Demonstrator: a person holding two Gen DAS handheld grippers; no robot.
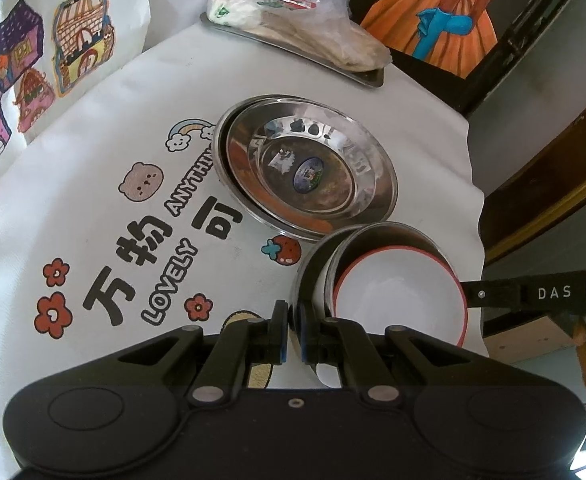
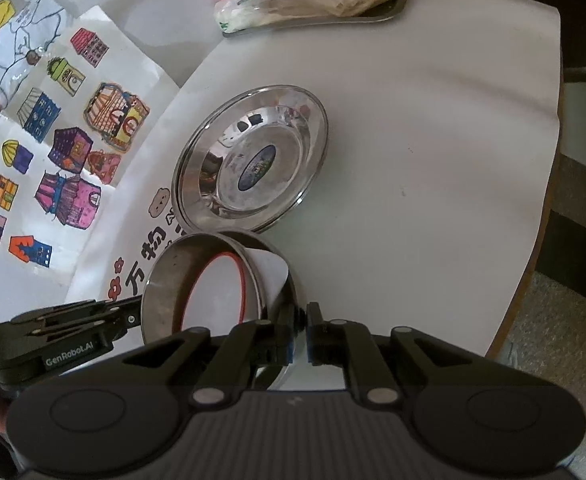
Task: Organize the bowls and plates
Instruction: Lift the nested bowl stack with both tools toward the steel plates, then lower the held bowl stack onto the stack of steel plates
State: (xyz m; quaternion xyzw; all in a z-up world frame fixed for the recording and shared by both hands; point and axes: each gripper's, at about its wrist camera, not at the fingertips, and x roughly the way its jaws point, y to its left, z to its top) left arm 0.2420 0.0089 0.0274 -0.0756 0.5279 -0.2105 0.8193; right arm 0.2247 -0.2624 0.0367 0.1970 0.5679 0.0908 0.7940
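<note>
Pinching the steel bowl (image 2: 165,280) rim with both tongs, left (image 1: 292,334) and right (image 2: 301,334), you hold slick, stiff metal; the red-rimmed bowl (image 1: 397,300) inside may slide.

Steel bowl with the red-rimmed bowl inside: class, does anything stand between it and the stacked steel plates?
Nothing visible does. The steel bowl, pinched at opposite rims by the left gripper and right gripper, sits beside the stacked steel plates; only bare tablecloth lies around them. The tray sits far behind.
</note>
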